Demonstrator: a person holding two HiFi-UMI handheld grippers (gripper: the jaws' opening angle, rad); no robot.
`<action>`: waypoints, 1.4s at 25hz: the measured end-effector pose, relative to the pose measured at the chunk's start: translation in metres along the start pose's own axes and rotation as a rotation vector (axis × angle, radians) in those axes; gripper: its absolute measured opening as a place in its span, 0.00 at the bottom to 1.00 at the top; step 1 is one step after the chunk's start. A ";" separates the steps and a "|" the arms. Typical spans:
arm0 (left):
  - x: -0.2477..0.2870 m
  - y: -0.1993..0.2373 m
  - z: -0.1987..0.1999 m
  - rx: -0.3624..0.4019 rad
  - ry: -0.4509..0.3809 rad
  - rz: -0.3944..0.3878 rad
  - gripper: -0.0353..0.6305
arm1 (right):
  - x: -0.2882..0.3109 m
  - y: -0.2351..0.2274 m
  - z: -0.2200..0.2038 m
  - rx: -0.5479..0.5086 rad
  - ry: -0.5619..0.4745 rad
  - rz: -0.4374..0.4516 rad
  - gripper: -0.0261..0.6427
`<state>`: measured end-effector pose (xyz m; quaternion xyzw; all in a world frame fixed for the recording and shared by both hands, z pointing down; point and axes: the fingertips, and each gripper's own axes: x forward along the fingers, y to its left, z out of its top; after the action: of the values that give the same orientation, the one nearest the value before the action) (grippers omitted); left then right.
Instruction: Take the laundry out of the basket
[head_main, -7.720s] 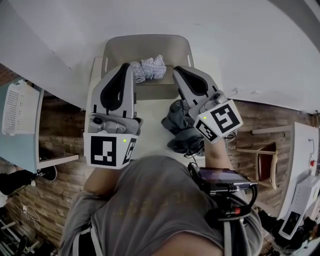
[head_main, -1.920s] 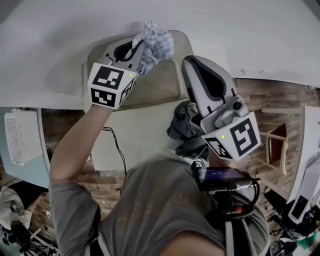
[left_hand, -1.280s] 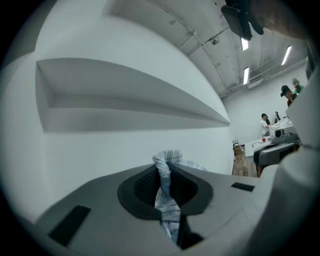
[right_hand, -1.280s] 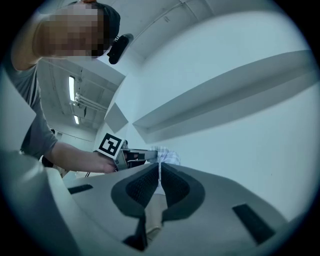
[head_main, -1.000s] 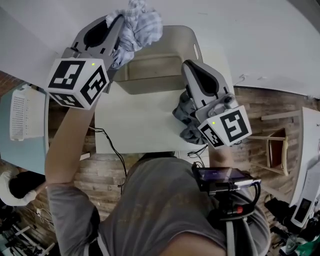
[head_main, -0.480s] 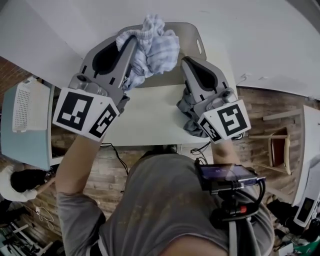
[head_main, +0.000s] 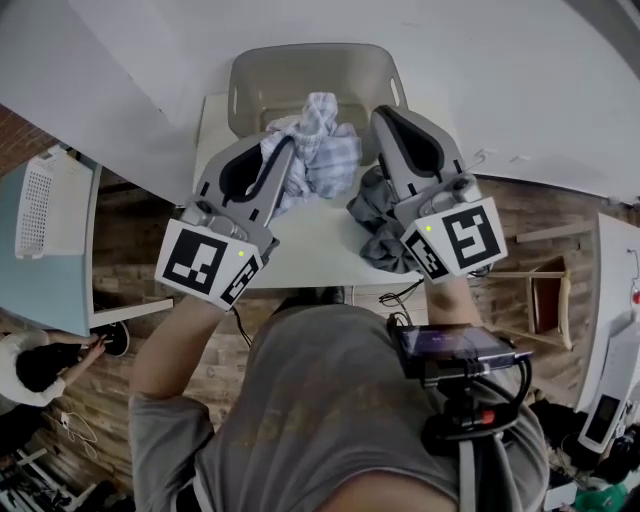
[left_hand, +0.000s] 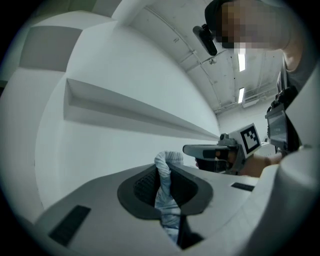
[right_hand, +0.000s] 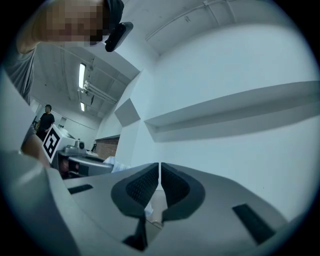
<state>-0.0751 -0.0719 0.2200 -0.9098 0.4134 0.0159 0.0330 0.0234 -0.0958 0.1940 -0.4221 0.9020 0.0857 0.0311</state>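
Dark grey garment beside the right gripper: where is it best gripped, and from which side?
Probably a raised fold on top of the dark grey garment, coming from above. It lies crumpled in a heap on the table, showing folds rather than a flat edge. The right gripper near it is shut and empty, so it must open first.

Our left gripper pinches a pale checked cloth tight between its two dark pads. A bit of the cloth pokes up past the tips. Off to the right we see our right gripper with its black-and-white cube. Behind them stands a white wall with a long ledge.
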 end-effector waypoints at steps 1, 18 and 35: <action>-0.002 -0.002 -0.009 -0.004 0.007 0.006 0.11 | 0.001 0.001 0.001 -0.005 0.001 0.003 0.07; -0.018 -0.029 -0.166 -0.075 0.150 0.033 0.11 | 0.007 0.001 -0.016 -0.026 0.048 0.005 0.07; 0.003 -0.028 -0.256 -0.120 0.256 0.037 0.20 | 0.004 -0.010 -0.035 -0.034 0.094 -0.028 0.07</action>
<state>-0.0517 -0.0748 0.4766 -0.8970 0.4292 -0.0750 -0.0746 0.0292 -0.1115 0.2267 -0.4386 0.8949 0.0804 -0.0174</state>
